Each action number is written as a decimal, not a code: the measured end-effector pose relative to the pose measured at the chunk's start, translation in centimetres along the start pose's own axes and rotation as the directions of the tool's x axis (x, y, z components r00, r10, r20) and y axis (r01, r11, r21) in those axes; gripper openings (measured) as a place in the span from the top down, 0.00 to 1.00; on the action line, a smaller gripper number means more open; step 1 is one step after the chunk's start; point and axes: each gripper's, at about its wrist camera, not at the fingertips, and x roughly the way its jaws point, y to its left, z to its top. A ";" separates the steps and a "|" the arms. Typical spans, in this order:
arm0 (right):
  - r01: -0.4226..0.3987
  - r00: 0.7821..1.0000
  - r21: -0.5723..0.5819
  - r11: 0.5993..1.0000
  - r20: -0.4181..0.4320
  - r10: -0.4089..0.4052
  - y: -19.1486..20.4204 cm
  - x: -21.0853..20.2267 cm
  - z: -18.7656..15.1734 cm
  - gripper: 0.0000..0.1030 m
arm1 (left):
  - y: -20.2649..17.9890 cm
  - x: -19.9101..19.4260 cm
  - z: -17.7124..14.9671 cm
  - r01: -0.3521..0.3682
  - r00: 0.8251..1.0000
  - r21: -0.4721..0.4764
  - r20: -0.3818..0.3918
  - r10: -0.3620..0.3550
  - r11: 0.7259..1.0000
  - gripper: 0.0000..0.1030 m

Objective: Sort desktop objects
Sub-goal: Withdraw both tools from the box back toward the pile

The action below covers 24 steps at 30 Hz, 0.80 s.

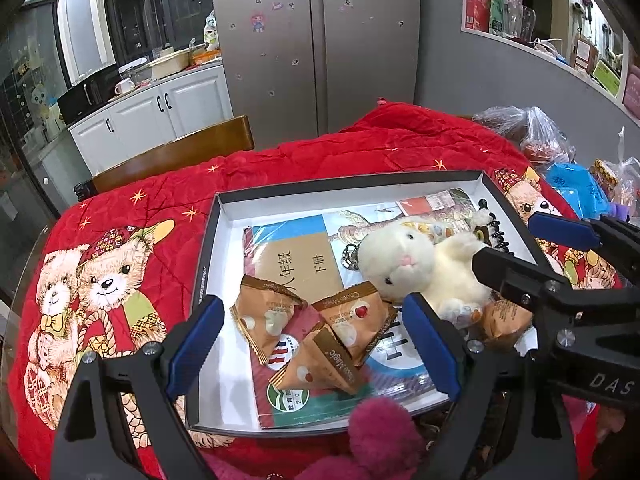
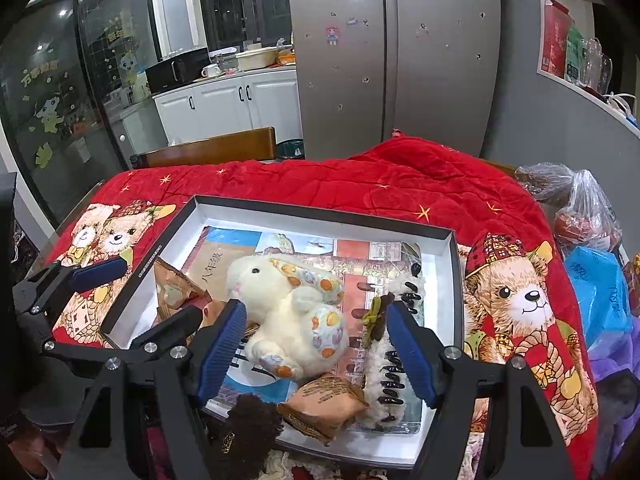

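Magenta pom-pom (image 1: 380,430) at the near edge of the left wrist view, cut off by the frame bottom; what it belongs to cannot be told. Right wrist view shows a dark brown pom-pom (image 2: 250,426) in the same near position, partly behind the finger mount.

Left gripper (image 1: 316,348): blue pads spread wide, nothing between them. It hovers over the near part of the tray (image 1: 348,185), above three brown snack packets (image 1: 270,316) lying on a textbook (image 1: 296,264) (cover print partly hidden by the packets).

Right gripper (image 2: 316,356): pads also spread. White plush rabbit (image 2: 294,308) sits in the gap, but contact with either pad cannot be confirmed. Rabbit lies on its side in the tray; long axis runs near-right to far-left, head toward the far left, feet toward the near side. A fourth snack packet (image 2: 324,402) lies just near of the rabbit's feet.

Right of the rabbit: fuzzy white strip with black beads (image 2: 384,380), long axis near-to-far, its middle hidden behind the right pad. Identity unclear.

Tray: shallow, dark rim, white inside, resting on a red bear-print quilt (image 2: 400,184). Near right corner hidden by the gripper body.

Far right: plastic bags (image 2: 584,208), contents hard to make out. Beyond the quilt: wooden chair back (image 2: 212,148), then a steel refrigerator (image 2: 392,56).
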 end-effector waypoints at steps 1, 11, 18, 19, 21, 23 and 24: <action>-0.001 1.000 0.000 1.000 -0.002 0.001 0.0 0.1 0.0 0.27 | 0.0 0.0 0.0 -0.002 1.000 0.000 0.001 0.002 1.000 0.11; -0.006 1.000 0.006 1.000 0.016 0.006 0.1 -0.4 0.2 0.27 | 0.5 -1.2 0.3 0.006 1.000 -0.015 0.026 -0.006 1.000 0.11; -0.020 0.997 -0.008 1.000 0.074 0.021 0.4 -3.3 0.8 0.22 | 0.6 -5.1 1.0 0.040 0.997 -0.026 0.074 -0.038 0.999 0.11; -0.023 0.996 -0.009 1.000 0.088 0.023 0.5 -4.1 1.0 0.22 | 0.6 -6.0 1.1 0.052 0.995 -0.028 0.082 -0.050 0.998 0.11; -0.020 0.994 -0.010 1.000 0.108 0.021 0.6 -5.4 1.2 0.21 | 0.5 -7.9 1.1 0.077 0.992 -0.034 0.102 -0.073 0.996 0.11; -0.021 0.990 -0.009 1.000 0.138 0.022 1.0 -7.4 1.2 0.21 | 0.4 -10.1 0.6 0.095 0.987 -0.052 0.135 -0.087 0.994 0.11; -0.022 0.989 -0.007 1.000 0.149 0.022 1.1 -8.2 1.2 0.21 | 0.3 -11.3 0.3 0.111 0.983 -0.054 0.150 -0.102 0.992 0.11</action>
